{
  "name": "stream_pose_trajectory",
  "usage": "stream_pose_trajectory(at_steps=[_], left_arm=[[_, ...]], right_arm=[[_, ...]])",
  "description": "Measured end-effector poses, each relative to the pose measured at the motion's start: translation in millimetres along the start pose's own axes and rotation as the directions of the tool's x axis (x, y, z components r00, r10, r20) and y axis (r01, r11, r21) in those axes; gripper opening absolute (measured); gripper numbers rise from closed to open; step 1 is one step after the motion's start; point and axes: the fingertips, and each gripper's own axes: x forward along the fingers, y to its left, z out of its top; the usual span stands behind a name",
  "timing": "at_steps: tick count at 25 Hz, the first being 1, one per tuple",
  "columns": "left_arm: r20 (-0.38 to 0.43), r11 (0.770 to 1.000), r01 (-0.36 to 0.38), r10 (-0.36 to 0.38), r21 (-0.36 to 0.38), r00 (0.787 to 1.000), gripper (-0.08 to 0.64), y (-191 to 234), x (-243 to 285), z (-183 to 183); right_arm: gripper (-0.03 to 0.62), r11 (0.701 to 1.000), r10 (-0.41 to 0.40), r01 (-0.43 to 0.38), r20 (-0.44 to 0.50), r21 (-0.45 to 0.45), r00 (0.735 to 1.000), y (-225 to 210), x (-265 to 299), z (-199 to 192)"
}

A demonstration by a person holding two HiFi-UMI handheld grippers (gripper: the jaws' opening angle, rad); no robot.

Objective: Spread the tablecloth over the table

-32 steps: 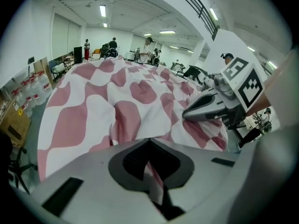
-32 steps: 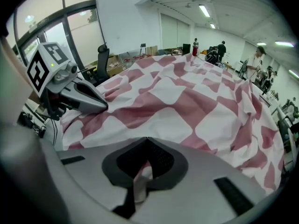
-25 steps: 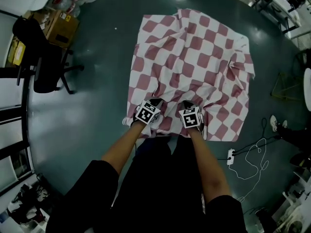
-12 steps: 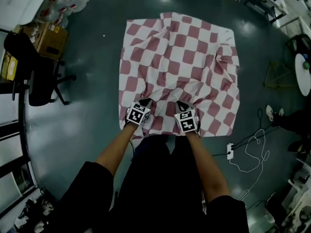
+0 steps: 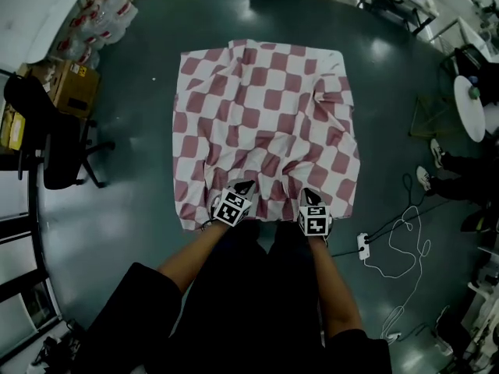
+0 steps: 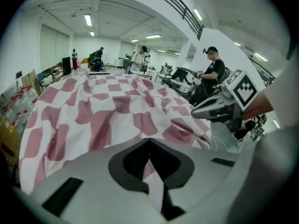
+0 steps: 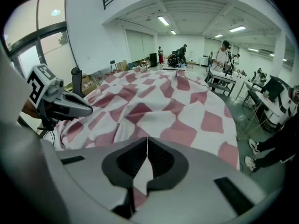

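A red-and-white checked tablecloth drapes over a table in the head view, wrinkled near its front edge and right side. My left gripper is shut on the cloth's near edge, left of centre. My right gripper is shut on the same edge further right. In the left gripper view the tablecloth stretches away from the left gripper, with a fold of cloth pinched between its jaws. The right gripper view shows the tablecloth running ahead of the right gripper, also pinched. The table itself is hidden under the cloth.
A black office chair and cardboard boxes stand left of the table. A power strip with white cable lies on the dark floor at right. A round white table is at far right. People stand at workbenches behind.
Both grippers have pulled the cloth's near edge toward me and moved apart. The cloth lies flatter and more stretched than before.
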Motion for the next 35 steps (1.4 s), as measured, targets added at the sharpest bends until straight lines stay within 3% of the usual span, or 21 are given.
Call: stream_pose_trajectory(at_steps=[5, 8, 10, 13, 21, 25, 29, 32, 35], left_arm=[[-0.073, 0.997, 0.031, -0.026, 0.064, 0.997, 0.011, -56, 42, 7], [-0.134, 0.989, 0.054, -0.035, 0.139, 0.990, 0.011, -80, 64, 9], [-0.165, 0.988, 0.044, -0.019, 0.145, 0.986, 0.011, -85, 73, 8], [-0.197, 0.992, 0.007, 0.018, 0.127, 0.980, 0.011, -80, 77, 4], [-0.187, 0.997, -0.070, 0.072, 0.018, 0.980, 0.011, -86, 86, 12], [-0.139, 0.994, -0.104, 0.099, -0.023, 0.985, 0.011, -98, 92, 29], [-0.122, 0.992, -0.103, 0.093, -0.073, 0.988, 0.011, -108, 104, 28], [-0.137, 0.990, -0.128, 0.119, -0.059, 0.983, 0.011, -113, 110, 24], [-0.141, 0.989, -0.124, 0.113, -0.074, 0.984, 0.011, -122, 118, 28]], right_arm=[[0.017, 0.997, 0.058, -0.061, -0.069, -0.040, 0.996, -29, 12, -25], [0.017, 0.990, 0.095, -0.106, -0.115, -0.097, 0.989, -35, 21, -37], [0.017, 0.982, 0.104, -0.119, -0.107, -0.146, 0.989, -37, 23, -37], [0.017, 0.966, 0.103, -0.125, -0.107, -0.225, 0.989, -39, 24, -36], [0.017, 0.986, 0.040, -0.056, -0.104, -0.158, 0.994, -110, 12, -44], [0.017, 0.989, 0.084, -0.096, -0.108, -0.108, 0.991, -127, 1, -39], [0.018, 0.979, 0.131, -0.133, -0.021, -0.156, 0.991, -119, -4, -16], [0.104, 0.965, 0.159, -0.169, -0.066, -0.200, 0.985, -112, 9, -22], [0.075, 0.963, 0.153, -0.170, -0.096, -0.209, 0.984, -124, 14, -31]])
